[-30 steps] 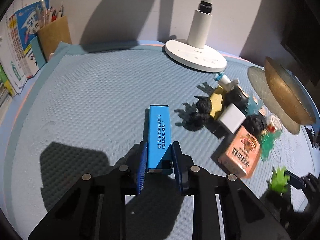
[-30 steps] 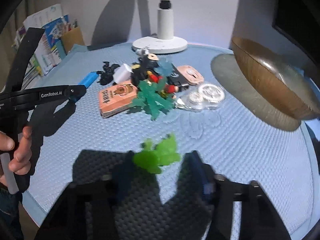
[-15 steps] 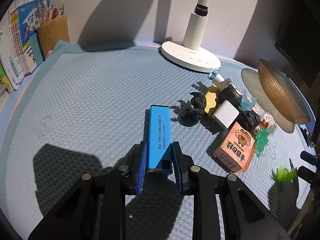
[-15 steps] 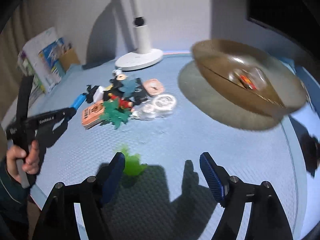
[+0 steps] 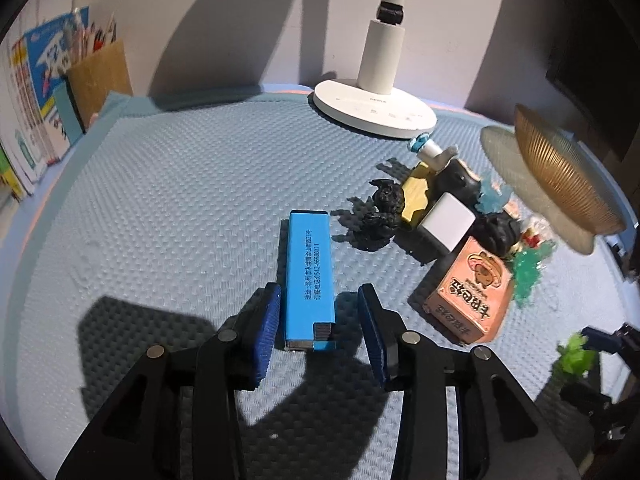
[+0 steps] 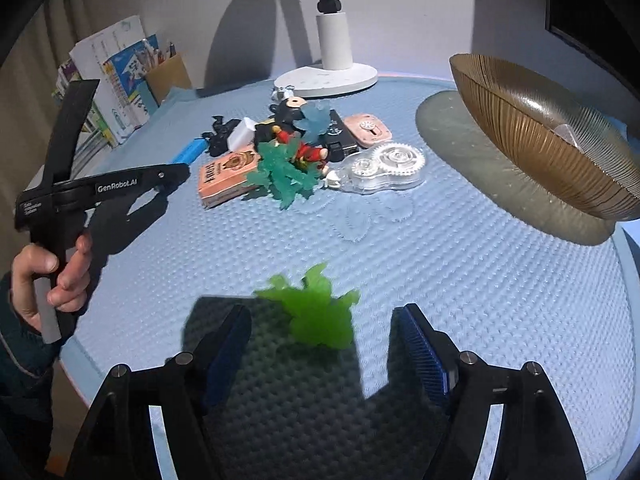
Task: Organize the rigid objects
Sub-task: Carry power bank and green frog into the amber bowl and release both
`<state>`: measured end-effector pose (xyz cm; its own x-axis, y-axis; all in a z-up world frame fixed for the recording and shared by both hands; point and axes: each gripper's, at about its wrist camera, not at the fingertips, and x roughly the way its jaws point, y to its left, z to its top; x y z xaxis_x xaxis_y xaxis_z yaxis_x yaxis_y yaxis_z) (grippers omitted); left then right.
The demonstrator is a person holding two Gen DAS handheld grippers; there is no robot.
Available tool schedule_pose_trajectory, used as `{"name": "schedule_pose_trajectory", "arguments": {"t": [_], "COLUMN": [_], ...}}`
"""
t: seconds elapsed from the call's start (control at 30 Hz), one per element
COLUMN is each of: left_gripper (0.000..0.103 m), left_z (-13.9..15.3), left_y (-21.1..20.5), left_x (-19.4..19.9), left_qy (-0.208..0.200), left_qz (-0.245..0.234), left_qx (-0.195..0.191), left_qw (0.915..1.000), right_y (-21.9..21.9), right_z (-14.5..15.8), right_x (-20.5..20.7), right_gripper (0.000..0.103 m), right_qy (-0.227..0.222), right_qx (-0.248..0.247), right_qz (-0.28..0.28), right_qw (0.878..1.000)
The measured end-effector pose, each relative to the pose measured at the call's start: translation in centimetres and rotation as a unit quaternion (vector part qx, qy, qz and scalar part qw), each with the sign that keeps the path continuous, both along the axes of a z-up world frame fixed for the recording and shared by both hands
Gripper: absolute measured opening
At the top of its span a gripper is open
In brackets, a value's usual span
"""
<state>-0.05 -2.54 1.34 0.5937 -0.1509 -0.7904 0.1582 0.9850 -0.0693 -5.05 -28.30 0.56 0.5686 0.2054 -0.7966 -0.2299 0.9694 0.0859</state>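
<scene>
Left wrist view: blue bar [image 5: 310,276] flanked by left gripper [image 5: 318,330], jaws opening, pads apart from sides; long axis aligned with fingers. Right gripper [image 6: 324,344] closing, green toy [image 6: 318,314] between pads, untouched.

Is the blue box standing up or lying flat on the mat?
Lying flat. The blue box rests lengthwise on the mat, printed face up, between the opening pads of the left hand-held gripper, which don't touch it.

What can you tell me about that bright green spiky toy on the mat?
The green toy looks like see-through, shiny plastic, a lumpy body with pointy spikes or leaves sticking out all around. It lies alone on the bumpy blue mat, apart from the toy pile. It sits between the blue pads of the right hand-held gripper, whose jaws are closing but not touching it.
</scene>
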Motion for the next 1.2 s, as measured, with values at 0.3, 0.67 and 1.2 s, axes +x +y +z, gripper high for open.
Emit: {"name": "schedule_pose_trajectory", "arguments": {"t": [0.3,0.67,1.2], "left_gripper": [0.021,0.021,0.021], "left_z": [2.1,12.3,14.8], "left_y": [-0.3,-6.8,-9.3], "left_x": [-1.2,-1.0,-0.8], "left_qy": [-0.018,-0.108,-0.117], "left_qz": [-0.004,-0.076,-0.098], "left_qx": [-0.027,-0.066,-0.085], "left_qw": [0.9995,0.9890,0.9846], "right_y": [-1.6,-13.6,-16.5], "right_z": [3.3,13.5,12.2], "right_x": [-0.7,-0.1,0.3], "right_gripper": [0.033,0.033,0.033], "right_qy": [-0.059,-0.174,-0.151], "right_qx": [0.002,0.011,0.024], "right_qz": [-0.022,-0.169,-0.212], "right_qw": [0.998,0.970,0.965]}}
